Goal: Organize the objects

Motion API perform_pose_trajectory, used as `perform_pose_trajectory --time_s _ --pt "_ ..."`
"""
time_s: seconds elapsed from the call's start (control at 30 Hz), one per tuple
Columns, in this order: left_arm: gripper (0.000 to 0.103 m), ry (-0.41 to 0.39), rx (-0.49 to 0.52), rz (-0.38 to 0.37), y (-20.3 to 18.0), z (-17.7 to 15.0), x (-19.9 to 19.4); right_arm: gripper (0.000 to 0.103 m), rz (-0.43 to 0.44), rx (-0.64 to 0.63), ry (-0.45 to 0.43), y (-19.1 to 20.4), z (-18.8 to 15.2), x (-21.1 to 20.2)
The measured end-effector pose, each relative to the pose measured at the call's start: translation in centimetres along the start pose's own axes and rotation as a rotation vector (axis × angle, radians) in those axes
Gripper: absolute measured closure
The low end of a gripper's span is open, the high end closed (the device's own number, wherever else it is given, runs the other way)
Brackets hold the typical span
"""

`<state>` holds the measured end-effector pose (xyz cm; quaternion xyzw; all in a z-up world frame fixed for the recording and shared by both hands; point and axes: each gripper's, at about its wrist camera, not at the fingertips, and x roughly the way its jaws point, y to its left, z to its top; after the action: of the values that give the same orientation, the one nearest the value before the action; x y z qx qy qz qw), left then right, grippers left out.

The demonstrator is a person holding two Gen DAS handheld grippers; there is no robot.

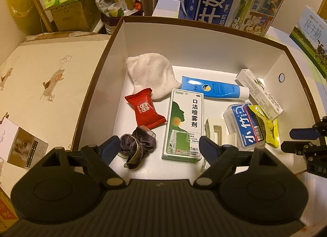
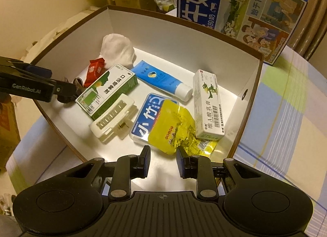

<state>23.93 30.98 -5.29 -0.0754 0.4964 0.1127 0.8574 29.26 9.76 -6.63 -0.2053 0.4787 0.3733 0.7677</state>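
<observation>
Fingers spread wide on the left gripper [image 1: 159,145], its blue pads framing the dark scrunchie [image 1: 137,145] and the green spray carton [image 1: 185,123] low in the left-wrist frame, holding nothing. Over on the right gripper [image 2: 163,160], the two pads stand apart as well, empty, poised just below the yellow sachet [image 2: 172,129] at the bottom centre of its frame. Everything sits inside the white box [image 1: 155,39]: a white cloth [image 1: 150,73] bunched toward the upper left corner, the red candy wrapper [image 1: 144,107] just beside it, the blue tube [image 1: 214,90] lying flat across the middle, the long white ointment carton [image 2: 208,102] along the right wall. That sachet lies draped over the blue floss case [image 2: 147,119] and tucks under the carton's near end, so it's stacked rather than flat. A cream hair clip [image 2: 113,120] rests between the spray carton and the floss case, touching or near both. So the goods are all gathered in the box already; whether this is a finished sort or a heap waiting to be taken out, I can't call it from here. Both grippers hover low over the near rim, and the open pads suit either a fresh release or a coming grab.
</observation>
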Motion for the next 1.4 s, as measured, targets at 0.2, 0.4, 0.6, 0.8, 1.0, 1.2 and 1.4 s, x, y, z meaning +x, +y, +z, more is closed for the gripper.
perform_pose_trajectory --time_s 0.2,0.4,0.6,0.8,1.0,1.2,1.4 --pt "0.015 -0.024 0.015 -0.015 0.0 -0.2 -0.9 0.073 0.008 0.043 -0.042 -0.1 0.0 -1.2" --pt "0.010 -0.073 0.042 -0.034 -0.6 -0.7 -2.8 0.048 0.023 0.121 -0.145 0.5 -1.1 -4.5" --pt "0.005 -0.116 0.062 -0.065 -2.1 -2.0 -5.6 0.042 0.021 0.243 -0.212 -0.2 -4.0 -7.8" --pt "0.004 -0.126 0.089 -0.095 -5.3 -4.3 -7.7 0.040 -0.006 0.333 -0.225 -1.5 -7.7 -10.2" --pt "0.004 -0.107 0.116 -0.121 -9.7 -7.4 -9.1 0.039 -0.017 0.380 -0.227 -2.5 -11.9 -12.9" --pt "0.004 -0.089 0.146 -0.144 -14.1 -10.1 -10.6 0.039 -0.033 0.420 -0.235 -3.5 -16.1 -15.8" --pt "0.004 -0.081 0.150 -0.132 -17.8 -12.6 -11.9 0.039 -0.063 0.436 -0.235 -4.6 -20.2 -18.4"
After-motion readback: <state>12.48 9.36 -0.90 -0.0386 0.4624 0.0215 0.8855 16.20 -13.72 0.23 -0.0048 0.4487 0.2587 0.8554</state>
